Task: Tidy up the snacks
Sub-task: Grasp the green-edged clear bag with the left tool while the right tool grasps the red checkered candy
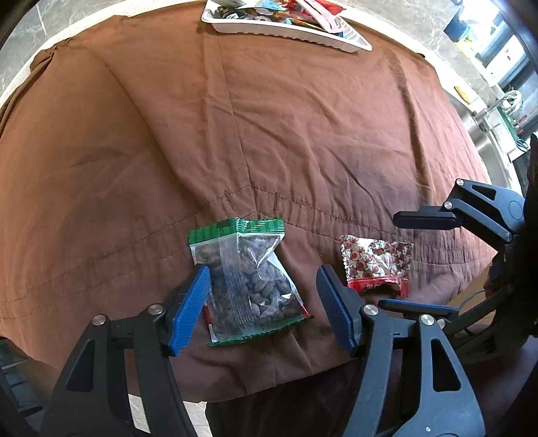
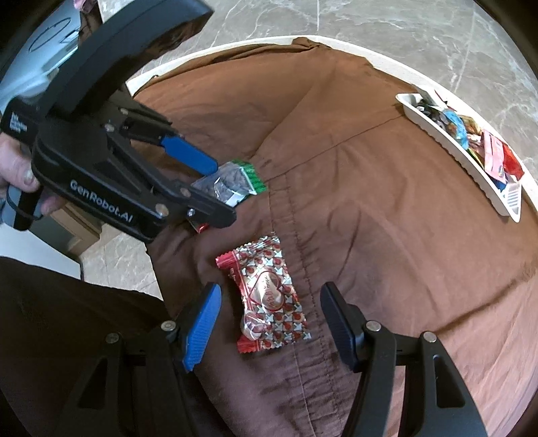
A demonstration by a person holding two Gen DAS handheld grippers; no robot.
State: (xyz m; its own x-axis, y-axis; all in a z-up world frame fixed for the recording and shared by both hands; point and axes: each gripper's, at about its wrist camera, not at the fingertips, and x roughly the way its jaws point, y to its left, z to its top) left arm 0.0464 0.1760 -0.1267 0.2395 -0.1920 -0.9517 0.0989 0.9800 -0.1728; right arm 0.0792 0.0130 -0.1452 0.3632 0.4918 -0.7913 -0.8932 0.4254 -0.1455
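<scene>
A clear bag of dark seeds with green ends (image 1: pixel 248 279) lies on the brown cloth (image 1: pixel 235 134) near the table's front edge. My left gripper (image 1: pixel 265 302) stands open astride it; the left pad is at the bag's edge and the right pad is well clear. To its right lies a red and silver heart-print candy packet (image 2: pixel 269 302). My right gripper (image 2: pixel 270 322) is open around the packet, with a gap on both sides. The right wrist view also shows the left gripper (image 2: pixel 223 191) over the seed bag (image 2: pixel 235 181), held by a hand (image 2: pixel 20 168).
A white tray (image 1: pixel 285 32) piled with several wrapped snacks sits at the far edge of the table, also seen as the tray (image 2: pixel 454 151). The cloth hangs over the near edge. Marble floor surrounds the round table, and a metal sink (image 1: pixel 497 148) is off to the right.
</scene>
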